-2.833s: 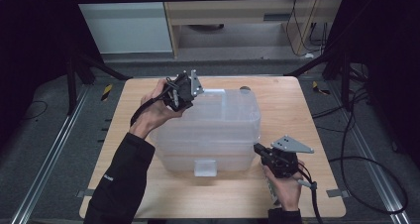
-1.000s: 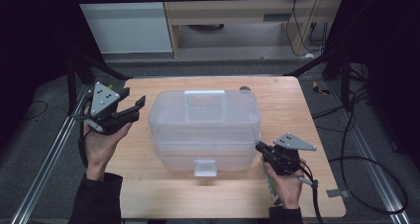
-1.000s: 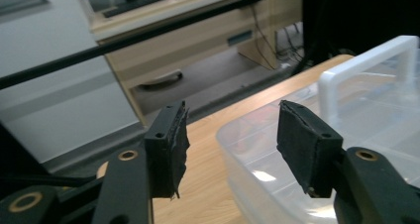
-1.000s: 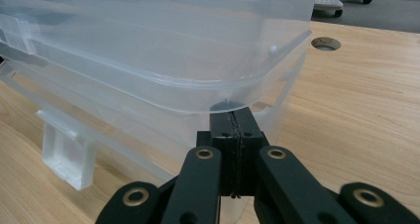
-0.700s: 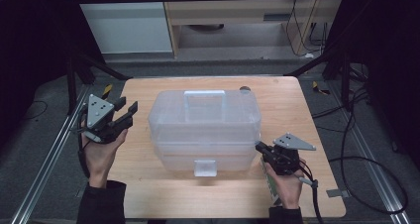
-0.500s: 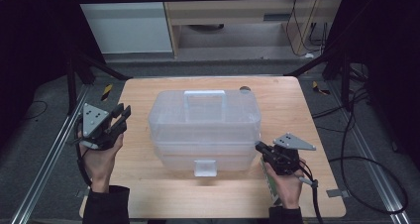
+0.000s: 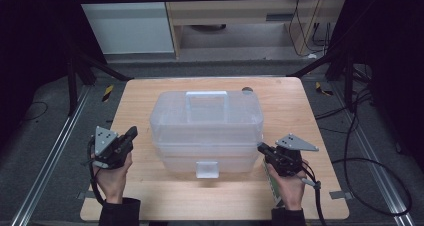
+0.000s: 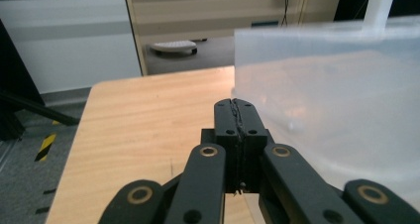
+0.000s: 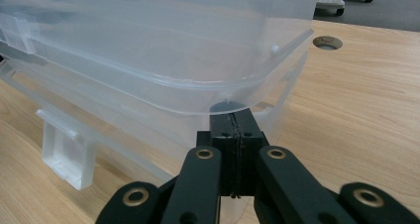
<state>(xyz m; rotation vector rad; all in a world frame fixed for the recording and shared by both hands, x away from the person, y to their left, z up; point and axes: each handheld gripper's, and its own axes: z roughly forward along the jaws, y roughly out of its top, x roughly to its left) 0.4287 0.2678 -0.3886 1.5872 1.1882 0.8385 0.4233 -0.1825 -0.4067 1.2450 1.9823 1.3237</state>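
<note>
Left gripper (image 7: 131, 135) has dropped to the table (image 7: 310, 116) near its left edge, jaws just closed on nothing, right gripper (image 7: 263, 149) also pressed shut at the lidded clear bin (image 7: 206, 117) mid-table, so closing looks finished.

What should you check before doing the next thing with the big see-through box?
1. Lid sits flat on the box: ok.
2. Front latch snapped down: cannot tell.
3. Left gripper jaws have just been closing and are shut, nothing between them: ok.
4. Right gripper shut, tips at the box's rim, nothing pinched: ok.
5. Left gripper clear of the box: ok in the high view, with a gap between them.
6. Box fully on the table, away from the edges: ok.
</note>
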